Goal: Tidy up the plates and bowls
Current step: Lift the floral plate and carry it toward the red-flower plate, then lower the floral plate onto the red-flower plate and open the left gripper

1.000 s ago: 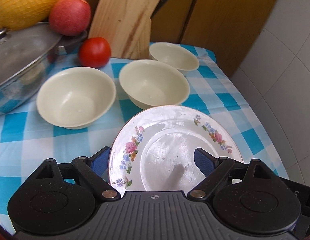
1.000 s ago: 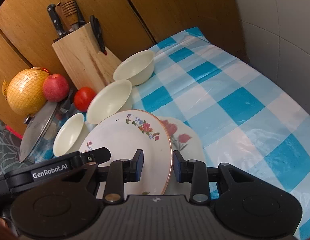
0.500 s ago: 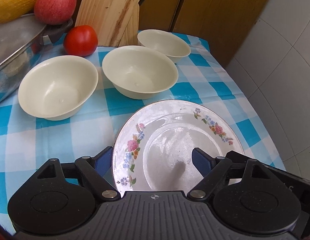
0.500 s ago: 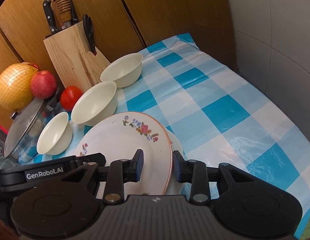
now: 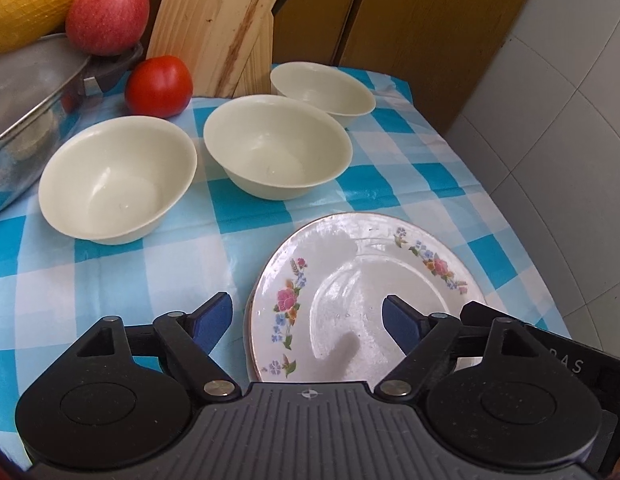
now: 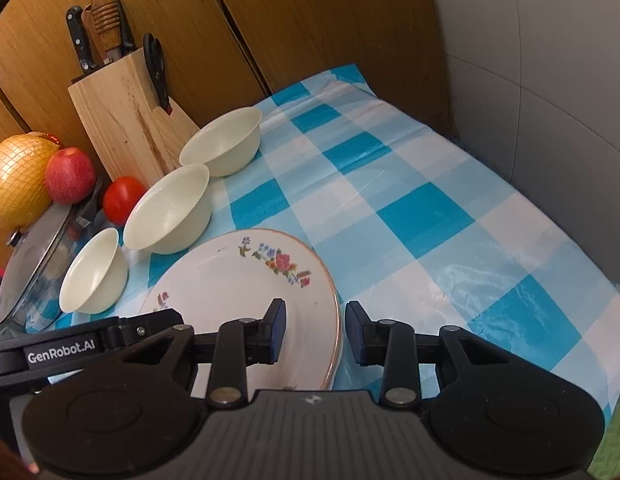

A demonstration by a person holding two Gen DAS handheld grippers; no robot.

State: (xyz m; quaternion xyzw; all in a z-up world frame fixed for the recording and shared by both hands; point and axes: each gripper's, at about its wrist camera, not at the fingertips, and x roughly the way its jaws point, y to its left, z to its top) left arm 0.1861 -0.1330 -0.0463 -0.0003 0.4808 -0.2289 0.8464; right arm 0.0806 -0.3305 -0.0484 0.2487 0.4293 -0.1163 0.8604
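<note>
Plate [image 5: 370, 288] was seen lying flat on the checked cloth [image 6: 422, 216] near the front edge of the tabletop. A thin second rim seemed to show just under it, so it was possibly already stacked on another plate, though that couldn't be confirmed. Left gripper [image 5: 308, 320] was held wide open over the plate's near side w/ nothing in it: one finger was over the cloth just left of the rim, the other above the plate's well. Right gripper [image 6: 315, 332] was set at a narrower gap w/ the plate's right rim passing between its jaws. Whether the pads were actually pressing on it couldn't be told. Three cream bowls were left unstacked, each upright & empty, in a slanted row btwn the plate and the back edge. These were the nearest bowl [image 5: 118, 180] beside the pot lid [image 5: 26, 92], the middle bowl [image 5: 276, 144], and the far bowl [image 5: 322, 90] by the knife block [image 6: 126, 120]. They were close together but apart. A tomato [image 5: 159, 85] & an apple [image 5: 107, 12] were noted behind them, not part of the job. Progress was judged as roughly the plate half done at most. Nesting of the bowls was entirely outstanding, and the plate was yet to be let go of if it was held at all.
</note>
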